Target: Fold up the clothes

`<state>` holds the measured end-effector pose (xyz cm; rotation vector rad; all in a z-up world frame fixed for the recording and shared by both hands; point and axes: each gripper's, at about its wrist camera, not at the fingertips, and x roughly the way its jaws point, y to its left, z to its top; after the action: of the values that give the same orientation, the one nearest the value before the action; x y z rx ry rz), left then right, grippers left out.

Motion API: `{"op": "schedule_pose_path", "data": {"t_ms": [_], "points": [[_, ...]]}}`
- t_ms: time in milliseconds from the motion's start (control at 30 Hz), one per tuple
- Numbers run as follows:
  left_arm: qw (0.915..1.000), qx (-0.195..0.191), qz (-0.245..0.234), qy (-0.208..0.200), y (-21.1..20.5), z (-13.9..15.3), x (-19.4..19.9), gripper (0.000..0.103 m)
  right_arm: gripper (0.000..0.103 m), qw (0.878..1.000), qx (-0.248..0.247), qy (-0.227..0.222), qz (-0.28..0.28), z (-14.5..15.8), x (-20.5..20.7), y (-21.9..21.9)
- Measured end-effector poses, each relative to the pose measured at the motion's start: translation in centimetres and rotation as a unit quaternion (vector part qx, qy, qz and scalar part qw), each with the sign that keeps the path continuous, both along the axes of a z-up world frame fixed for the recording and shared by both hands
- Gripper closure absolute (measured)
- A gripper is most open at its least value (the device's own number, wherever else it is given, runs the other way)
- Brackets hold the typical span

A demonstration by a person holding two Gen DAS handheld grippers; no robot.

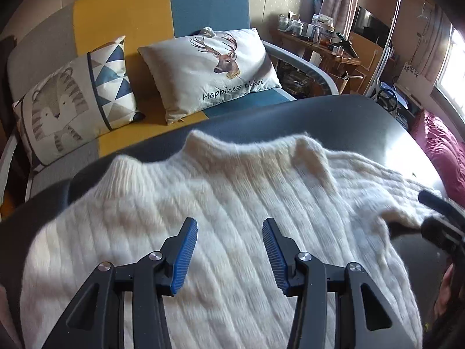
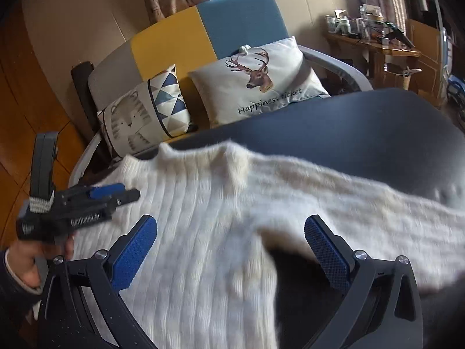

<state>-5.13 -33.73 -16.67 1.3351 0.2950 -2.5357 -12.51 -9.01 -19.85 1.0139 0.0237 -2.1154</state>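
A white ribbed knit sweater [image 1: 221, 197] lies spread flat on a dark table [image 1: 377, 122], collar toward the sofa, one sleeve stretched out to the right [image 2: 377, 212]. My left gripper [image 1: 229, 226] is open and empty, hovering over the sweater's body. My right gripper [image 2: 231, 226] is open and empty above the sweater's armpit, where body and right sleeve meet. The left gripper also shows in the right wrist view [image 2: 116, 193], held in a hand over the sweater's left side. The right gripper shows at the right edge of the left wrist view [image 1: 436, 218].
Behind the table stands a yellow, blue and grey sofa [image 1: 128, 20] with a tiger cushion [image 1: 72, 101] and a deer cushion [image 1: 209, 67]. A cluttered wooden desk [image 1: 319, 43] is at the far right. A red blanket [image 1: 444, 157] lies beyond the table's right edge.
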Motion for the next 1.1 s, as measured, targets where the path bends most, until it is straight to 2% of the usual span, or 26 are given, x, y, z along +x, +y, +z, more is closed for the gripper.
{"op": "schedule_pose_path", "data": {"t_ms": [133, 233, 300, 333, 400, 500, 567, 667, 767, 867, 967, 1100], "points": [[0.9998, -0.015, 0.001, -0.011, -1.2, -1.5, -3.2, 0.054, 0.000, 0.999, 0.040, -0.009, 0.018, -2.5, -3.2, -3.6], [0.9992, -0.035, 0.009, -0.018, -2.1, -2.7, -5.0, 0.054, 0.000, 0.994, 0.103, -0.011, -0.017, -5.1, -4.3, -3.9], [0.9982, -0.047, 0.028, -0.027, -3.3, -3.6, -5.8, 0.053, 0.000, 0.990, 0.132, -0.027, -0.042, -6.7, -5.5, -3.2], [0.9981, -0.048, 0.033, -0.021, -3.8, -3.8, -6.0, 0.053, 0.000, 0.989, 0.142, -0.021, -0.046, -7.1, -5.7, -2.9], [0.9976, -0.060, 0.033, -0.010, -4.3, -4.0, -6.4, 0.050, 0.000, 0.987, 0.157, 0.008, -0.040, -7.4, -5.5, -2.4], [0.9967, -0.074, 0.030, -0.009, -4.6, -4.0, -7.0, 0.047, 0.000, 0.985, 0.164, 0.010, -0.043, -7.4, -5.5, -2.4], [0.9972, -0.066, 0.033, -0.014, -4.6, -3.8, -7.1, 0.048, 0.000, 0.985, 0.167, 0.006, -0.051, -6.8, -5.5, -2.6], [0.9991, -0.038, 0.020, -0.005, -4.3, -2.6, -5.8, 0.049, 0.000, 0.989, 0.138, 0.016, -0.052, -4.9, -5.0, -2.9], [0.9995, -0.022, 0.018, 0.013, -3.9, -1.0, -3.1, 0.049, 0.000, 0.993, 0.120, 0.019, -0.009, -3.3, -4.1, -4.5], [0.9990, -0.022, 0.032, 0.022, -4.5, 0.2, 0.6, 0.049, 0.000, 0.990, 0.128, 0.029, 0.059, -2.4, -2.6, -7.6], [0.9956, -0.060, 0.072, 0.005, -6.4, 0.2, 3.6, 0.049, 0.000, 0.983, 0.142, 0.039, 0.113, -2.1, -1.2, -10.8], [0.9895, -0.046, 0.132, -0.036, -10.4, -1.9, 5.6, 0.049, 0.000, 0.975, 0.160, 0.048, 0.148, -3.0, -0.5, -13.9]]}}
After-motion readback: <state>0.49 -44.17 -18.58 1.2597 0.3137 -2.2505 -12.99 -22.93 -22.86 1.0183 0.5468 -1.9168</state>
